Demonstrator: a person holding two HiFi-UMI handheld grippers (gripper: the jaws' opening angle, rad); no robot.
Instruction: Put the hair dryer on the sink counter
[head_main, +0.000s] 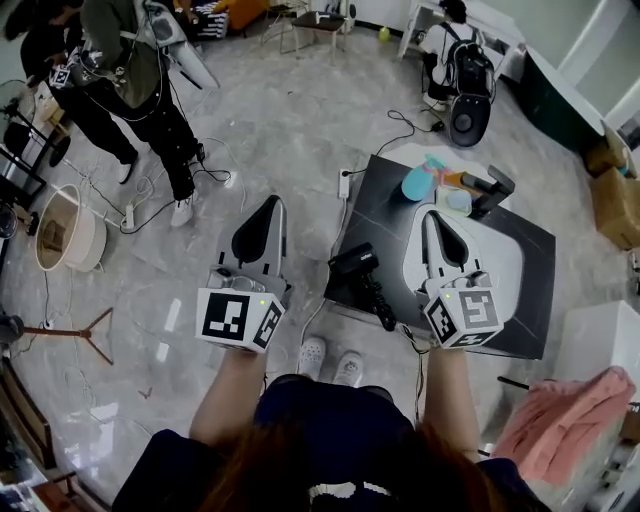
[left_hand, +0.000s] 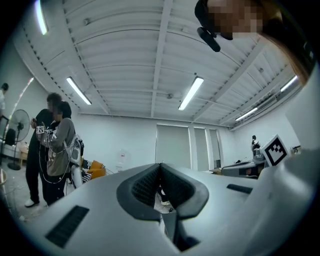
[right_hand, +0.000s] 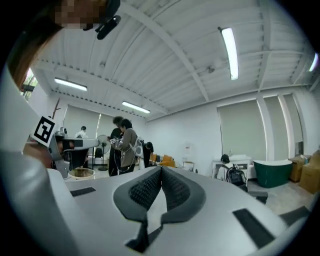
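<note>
Both grippers, left (head_main: 268, 205) and right (head_main: 431, 216), are held up with fingers clenched on nothing; the black hair dryer (head_main: 362, 278) lies near the dark desk's (head_main: 525, 270) left edge.

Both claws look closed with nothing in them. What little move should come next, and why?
Probably open the right claw and lower it toward the black plastic hair dryer. It and the left claw are both shut on nothing, while the dryer lies at the near-left edge of the dark sink counter, its handle seemingly overhanging.
</note>
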